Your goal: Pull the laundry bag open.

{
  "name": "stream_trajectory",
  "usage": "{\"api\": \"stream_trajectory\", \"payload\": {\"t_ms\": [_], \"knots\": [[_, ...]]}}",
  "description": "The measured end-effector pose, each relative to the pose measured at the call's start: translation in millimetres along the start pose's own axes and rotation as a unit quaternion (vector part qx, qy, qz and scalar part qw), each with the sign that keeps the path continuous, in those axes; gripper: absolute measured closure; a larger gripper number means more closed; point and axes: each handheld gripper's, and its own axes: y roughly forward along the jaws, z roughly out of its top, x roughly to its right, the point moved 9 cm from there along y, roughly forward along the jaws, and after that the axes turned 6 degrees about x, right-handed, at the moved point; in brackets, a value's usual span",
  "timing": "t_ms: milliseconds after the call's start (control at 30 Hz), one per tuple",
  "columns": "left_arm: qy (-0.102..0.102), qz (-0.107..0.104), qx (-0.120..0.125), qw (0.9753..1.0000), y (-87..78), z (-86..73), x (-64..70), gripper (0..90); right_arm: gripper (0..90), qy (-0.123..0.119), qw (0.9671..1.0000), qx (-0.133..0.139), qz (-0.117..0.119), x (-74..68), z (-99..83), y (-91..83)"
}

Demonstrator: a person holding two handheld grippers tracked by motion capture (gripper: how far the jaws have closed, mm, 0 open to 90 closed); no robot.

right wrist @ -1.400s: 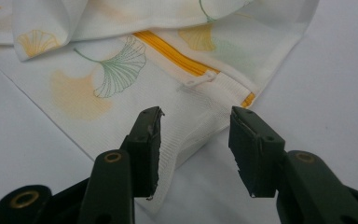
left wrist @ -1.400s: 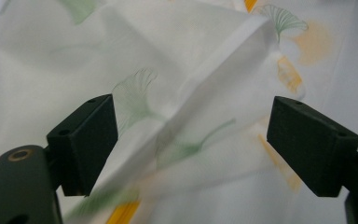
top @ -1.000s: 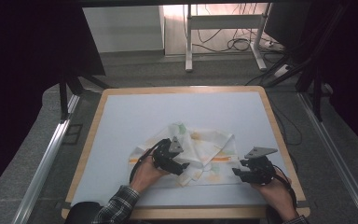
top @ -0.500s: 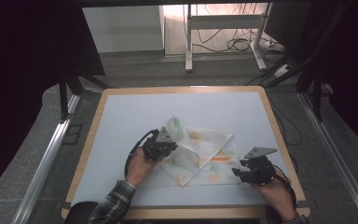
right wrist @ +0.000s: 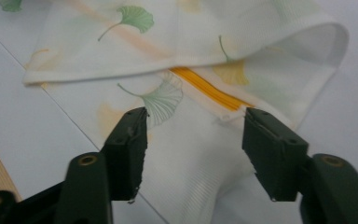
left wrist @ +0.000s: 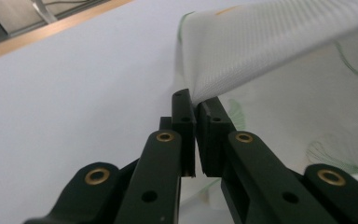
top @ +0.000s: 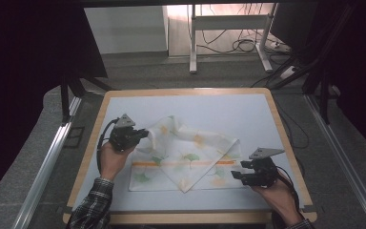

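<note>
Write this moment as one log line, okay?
left gripper: shut on cloth corner, lifted | right gripper: open, over cloth edge | table

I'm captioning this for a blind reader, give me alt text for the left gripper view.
The left hand-held gripper is shut on a corner of a white leaf-printed cloth, lifting it above a pale table. The table's wooden edge crosses the top left.

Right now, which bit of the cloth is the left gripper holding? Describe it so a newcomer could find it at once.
On the pale table top lies a white cloth printed with green and yellow leaves. Follow it to its far-left corner, which rises off the table into the left gripper. It is the one lifted, pinched corner; the rest lies flat or folded, with the right gripper open at the near-right corner.
</note>
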Motion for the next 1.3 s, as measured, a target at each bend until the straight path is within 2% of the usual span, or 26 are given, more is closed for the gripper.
{"api": "stream_trajectory", "payload": {"t_ms": [33,67,267,333,367,433,467,500,533,633,667,700,733,833,867,900,933,967,1033,1100,1133,1167,1200,1233,1267,1300], "knots": [[0.0,0.0,0.0,1.0,0.0,0.0,0.0,86.6,37.0,-0.003,1.0,0.003,-0.002,-1.7,1.5,1.0],[-0.013,0.004,-0.003,0.9999,-1.9,-5.8,-9.0,86.6,36.8,-0.007,1.0,0.004,-0.002,-3.5,2.6,2.1],[-0.032,0.016,-0.016,0.9992,-2.8,-18.2,-26.3,87.0,35.9,-0.016,0.9995,0.001,0.027,-17.0,7.0,12.6],[-0.037,0.024,-0.024,0.9987,-2.3,-24.0,-33.1,87.0,34.8,-0.032,0.9985,0.006,0.045,-31.1,12.4,21.4],[-0.037,0.024,-0.024,0.9987,-2.3,-24.0,-33.1,87.1,34.8,-0.032,0.9985,0.006,0.045,-31.1,12.4,21.4],[-0.038,0.027,-0.03,0.9985,-1.5,-27.2,-36.1,87.1,34.4,-0.042,0.9974,0.005,0.058,-42.4,15.9,28.7],[-0.038,0.028,-0.034,0.9983,-0.4,-29.4,-38.0,87.2,33.6,-0.044,0.9964,0.0,0.072,-52.4,18.0,37.7],[-0.038,0.028,-0.034,0.9983,-0.4,-29.4,-38.0,87.3,33.6,-0.044,0.9964,0.0,0.072,-52.4,18.0,37.7],[-0.038,0.029,-0.037,0.9982,0.3,-31.2,-39.5,87.2,32.8,-0.049,0.9954,-0.009,0.082,-61.5,18.3,46.9],[-0.038,0.03,-0.038,0.9981,0.8,-32.1,-40.9,87.4,32.8,-0.055,0.994,-0.014,0.094,-70.7,18.7,54.2],[-0.039,0.031,-0.038,0.998,0.9,-32.5,-41.6,87.5,32.8,-0.064,0.9925,-0.015,0.103,-79.1,19.8,59.8],[-0.04,0.03,-0.038,0.998,1.0,-32.8,-42.0,87.5,32.8,-0.064,0.9925,-0.015,0.103,-79.1,19.8,59.8],[-0.041,0.03,-0.037,0.998,1.2,-33.0,-42.4,87.5,32.8,-0.075,0.9905,-0.013,0.114,-87.7,21.4,64.6],[-0.04,0.028,-0.038,0.9981,1.5,-33.3,-42.2,87.5,32.5,-0.084,0.9889,-0.01,0.123,-95.7,22.9,68.9],[-0.038,0.028,-0.04,0.9981,1.7,-33.5,-41.6,87.5,32.2,-0.093,0.9865,-0.01,0.135,-105.6,23.9,74.3],[-0.038,0.028,-0.04,0.9981,1.7,-33.5,-41.6,87.5,32.2,-0.093,0.9865,-0.01,0.135,-105.6,23.9,74.3],[-0.036,0.028,-0.04,0.9981,1.8,-33.4,-41.1,87.5,31.9,-0.105,0.9839,-0.013,0.144,-116.9,24.2,81.2],[-0.036,0.028,-0.04,0.9981,1.8,-33.4,-41.1,87.5,31.9,-0.105,0.9839,-0.013,0.144,-116.9,24.2,81.2],[-0.036,0.028,-0.04,0.9982,1.8,-33.4,-40.9,87.5,30.9,-0.119,0.9802,-0.02,0.157,-132.7,23.2,91.0],[-0.035,0.027,-0.04,0.9982,2.0,-33.4,-40.9,87.5,30.8,-0.126,0.979,-0.026,0.158,-137.3,22.0,94.4],[-0.034,0.027,-0.04,0.9982,1.9,-33.5,-41.1,87.5,33.3,-0.145,0.9771,-0.04,0.15,-142.3,18.1,101.1],[-0.034,0.027,-0.04,0.9982,1.9,-33.5,-41.1,87.4,33.3,-0.145,0.9771,-0.04,0.15,-142.3,18.1,101.1],[-0.037,0.027,-0.039,0.9982,1.6,-33.2,-40.6,87.4,46.6,-0.187,0.9742,-0.047,0.118,-142.5,13.2,106.7],[-0.037,0.027,-0.039,0.9982,1.6,-33.2,-40.6,87.4,46.6,-0.187,0.9742,-0.047,0.118,-142.5,13.2,106.7],[-0.034,0.027,-0.041,0.9982,0.9,-33.5,-41.2,87.4,66.1,-0.189,0.9731,-0.053,0.121,-143.9,14.5,104.8],[-0.034,0.027,-0.041,0.9982,0.9,-33.5,-41.2,87.4,66.1,-0.189,0.9731,-0.053,0.121,-143.9,14.5,104.8]]}}
